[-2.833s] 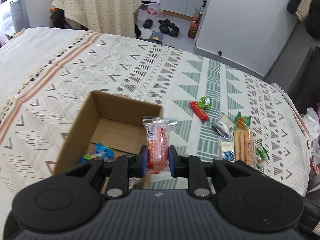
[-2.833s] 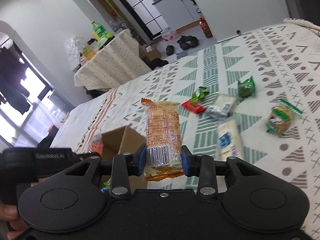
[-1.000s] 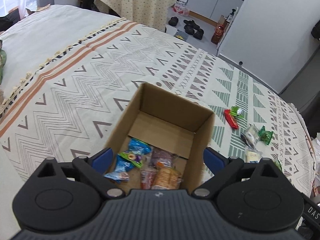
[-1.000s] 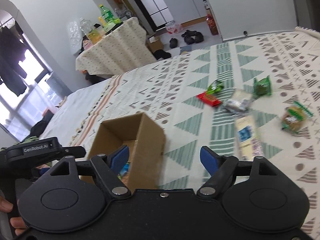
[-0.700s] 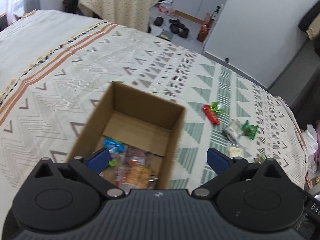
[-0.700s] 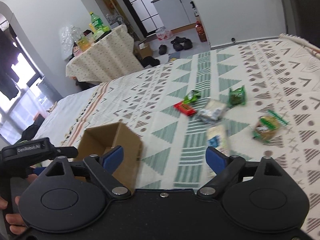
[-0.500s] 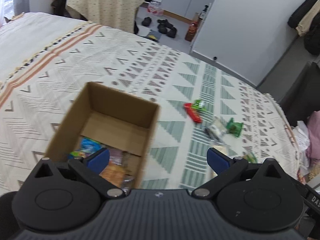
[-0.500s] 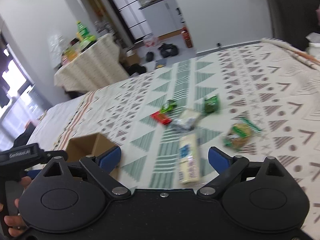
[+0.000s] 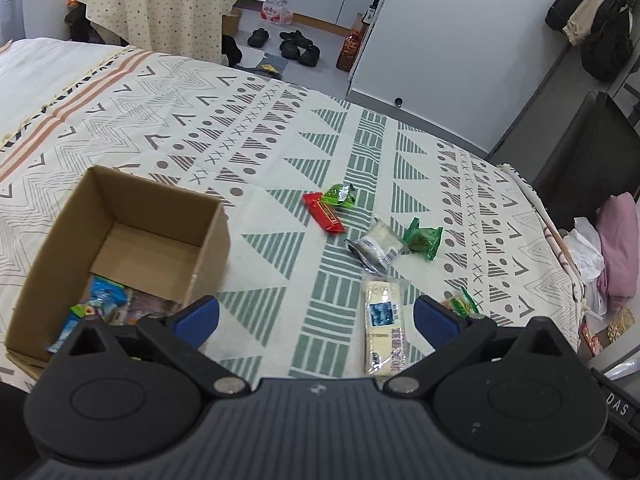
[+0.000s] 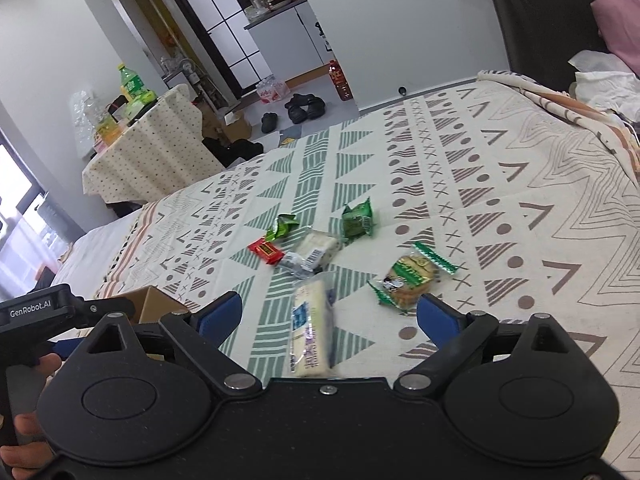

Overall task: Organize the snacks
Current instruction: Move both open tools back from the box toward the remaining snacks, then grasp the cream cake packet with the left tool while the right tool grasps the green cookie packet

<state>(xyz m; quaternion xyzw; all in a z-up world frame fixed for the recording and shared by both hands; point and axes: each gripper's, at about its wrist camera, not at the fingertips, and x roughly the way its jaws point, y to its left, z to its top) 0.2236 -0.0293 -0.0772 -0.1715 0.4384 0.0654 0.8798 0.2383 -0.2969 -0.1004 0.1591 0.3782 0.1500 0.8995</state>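
An open cardboard box [image 9: 208, 236] stands on the patterned bedspread at the left, with several snack packets [image 9: 100, 300] inside. Loose snacks lie to its right: a red bar [image 9: 324, 212], a light green packet [image 9: 340, 195], a white-and-black packet [image 9: 374, 246], a dark green packet [image 9: 422, 238], a long pale cracker pack [image 9: 384, 324] and a round biscuit pack [image 10: 412, 274]. My left gripper [image 9: 316, 316] is open and empty, above the bed between box and cracker pack. My right gripper [image 10: 328, 314] is open and empty, above the cracker pack [image 10: 310, 328].
The bed's right edge holds a pink pillow [image 9: 618, 248] and white cloth [image 9: 588, 256]. Beyond the bed's far edge are shoes [image 9: 298, 46], a bottle [image 9: 352, 46] and a table with a dotted cloth [image 9: 160, 4]. The left gripper's handle [image 10: 36, 312] shows in the right wrist view.
Both grippers let go of their snack packs over the box and now stand open. Both have swung right, from above the box toward the loose snacks on the bed.
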